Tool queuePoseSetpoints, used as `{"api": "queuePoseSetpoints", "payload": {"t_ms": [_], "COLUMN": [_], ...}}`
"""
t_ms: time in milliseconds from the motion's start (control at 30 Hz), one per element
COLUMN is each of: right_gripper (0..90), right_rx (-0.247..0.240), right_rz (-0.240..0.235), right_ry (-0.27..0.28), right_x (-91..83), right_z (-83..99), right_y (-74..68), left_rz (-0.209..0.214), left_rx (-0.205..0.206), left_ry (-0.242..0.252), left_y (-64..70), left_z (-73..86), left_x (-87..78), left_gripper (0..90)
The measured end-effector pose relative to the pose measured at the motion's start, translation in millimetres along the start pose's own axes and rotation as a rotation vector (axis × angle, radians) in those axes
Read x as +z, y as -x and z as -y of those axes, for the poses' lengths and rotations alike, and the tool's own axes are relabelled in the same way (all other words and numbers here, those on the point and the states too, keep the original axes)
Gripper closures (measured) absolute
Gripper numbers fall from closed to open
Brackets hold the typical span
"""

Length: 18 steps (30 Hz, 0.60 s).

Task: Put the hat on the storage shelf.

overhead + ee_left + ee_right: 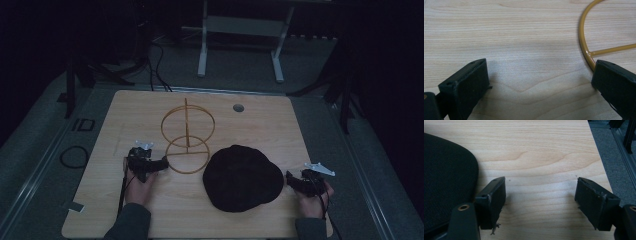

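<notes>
Sleeved forearms come in at the near edge of the high view, each hand holding a gripper on the wooden bench [150, 107]. On the left, the left gripper [161, 164] lies just beside the near left rim of the yellow wire stand [187, 135], which stands upright near the middle. On the right, the right gripper [291, 180] sits just beside the right edge of the black hat [243, 177], which lies flat on the near half, right of the stand.

From the left gripper view, the left gripper [540, 82] has its fingers spread wide over bare wood, one finger [616, 87] at the stand's base ring [584, 42]; whether they touch is unclear.

From the right gripper view, the right gripper [540, 202] has fingers spread too, the hat [446, 177] just beside one finger [492, 200], apart from it
</notes>
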State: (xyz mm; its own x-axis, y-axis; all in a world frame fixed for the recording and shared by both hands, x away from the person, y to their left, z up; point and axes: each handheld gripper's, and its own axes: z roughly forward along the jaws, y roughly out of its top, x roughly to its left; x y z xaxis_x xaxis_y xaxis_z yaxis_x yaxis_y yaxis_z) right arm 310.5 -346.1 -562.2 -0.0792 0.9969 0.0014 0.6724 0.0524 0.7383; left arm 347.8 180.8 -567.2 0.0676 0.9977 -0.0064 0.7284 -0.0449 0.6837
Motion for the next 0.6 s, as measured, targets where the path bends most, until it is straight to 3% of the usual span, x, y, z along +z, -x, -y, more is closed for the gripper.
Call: {"api": "queuePoseSetpoints", "payload": {"t_ms": [133, 300, 467, 600], "right_gripper": [17.8, 17.9, 29.4, 38.9], "right_rx": [0.001, -0.004, -0.025, -0.04], "right_rz": [0.002, -0.002, -0.03, -0.09], "right_ry": [-0.011, -0.018, -0.047, -0.063], "right_x": [0.9, 0.2, -2.9, -7.3], "right_z": [-0.4, -0.4, -4.3, -7.0], "right_y": [-0.6, -1.6, -0.1, 1.7], "left_rz": [0.001, 0.001, 0.001, 0.001], "left_rx": [0.001, 0.0, 0.001, 0.001], "left_ry": [-0.001, -0.001, -0.001, -0.001], "left_y": [0.0, 0.0, 0.1, 0.0], "left_z": [0.1, 0.2, 0.2, 0.2], "left_x": [-0.2, -0.2, -0.2, -0.3], "left_gripper": [0.7, 0.7, 0.7, 0.7]}}
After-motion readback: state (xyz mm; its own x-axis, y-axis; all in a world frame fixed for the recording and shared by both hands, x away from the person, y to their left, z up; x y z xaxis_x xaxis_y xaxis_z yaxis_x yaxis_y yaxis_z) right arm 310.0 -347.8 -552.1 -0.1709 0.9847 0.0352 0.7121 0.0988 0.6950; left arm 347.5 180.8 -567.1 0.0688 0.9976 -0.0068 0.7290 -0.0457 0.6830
